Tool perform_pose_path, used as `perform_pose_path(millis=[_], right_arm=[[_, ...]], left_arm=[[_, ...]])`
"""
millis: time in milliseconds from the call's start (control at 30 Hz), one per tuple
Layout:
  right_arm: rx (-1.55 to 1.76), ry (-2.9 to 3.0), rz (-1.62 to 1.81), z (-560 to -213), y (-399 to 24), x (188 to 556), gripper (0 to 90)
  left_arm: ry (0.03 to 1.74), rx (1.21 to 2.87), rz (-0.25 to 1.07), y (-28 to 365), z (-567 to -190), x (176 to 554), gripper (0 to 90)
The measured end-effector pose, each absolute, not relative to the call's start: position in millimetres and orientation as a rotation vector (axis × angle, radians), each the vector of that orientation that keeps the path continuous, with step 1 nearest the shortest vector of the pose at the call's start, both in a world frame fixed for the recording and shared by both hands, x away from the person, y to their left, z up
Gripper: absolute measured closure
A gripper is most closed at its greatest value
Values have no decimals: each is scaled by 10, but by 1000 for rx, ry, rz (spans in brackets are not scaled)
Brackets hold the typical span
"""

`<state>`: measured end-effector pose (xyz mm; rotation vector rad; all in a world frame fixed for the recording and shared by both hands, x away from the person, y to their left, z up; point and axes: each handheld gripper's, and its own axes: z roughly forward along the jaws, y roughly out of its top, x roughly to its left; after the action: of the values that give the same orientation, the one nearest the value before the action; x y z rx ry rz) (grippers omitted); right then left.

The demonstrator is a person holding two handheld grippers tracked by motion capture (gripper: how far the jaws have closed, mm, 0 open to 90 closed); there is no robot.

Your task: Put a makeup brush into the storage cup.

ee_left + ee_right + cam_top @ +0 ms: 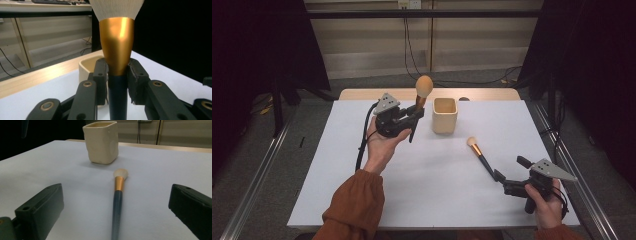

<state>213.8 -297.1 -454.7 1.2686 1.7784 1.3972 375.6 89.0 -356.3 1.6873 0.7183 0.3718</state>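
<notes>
1. While clamped upright in the left gripper (pixel 412 117), large gold-ferruled, dark-handled makeup brush (pixel 421 97) raised beside the cream square ceramic cup (pixel 445 115).
2. Right gripper (pixel 498 176) spread wide around the small dark-handled brush (pixel 479 154) lying on the white table (pixel 422 190).

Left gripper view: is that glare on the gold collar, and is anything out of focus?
Left gripper view: a bright streak of glare on the big brush's gold metal collar, its white bristles soft and cropped. Right gripper view: the near black jaws blur, the cream square cup stays sharp.
</notes>
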Motion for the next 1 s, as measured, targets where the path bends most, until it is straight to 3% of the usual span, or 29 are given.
perform_pose_path(millis=[1000], right_arm=[[1265, 1777, 1402, -4547, -2983, 2136, 0]], left_arm=[[710, 1656, 373, 551, -3395, 4219, 715]])
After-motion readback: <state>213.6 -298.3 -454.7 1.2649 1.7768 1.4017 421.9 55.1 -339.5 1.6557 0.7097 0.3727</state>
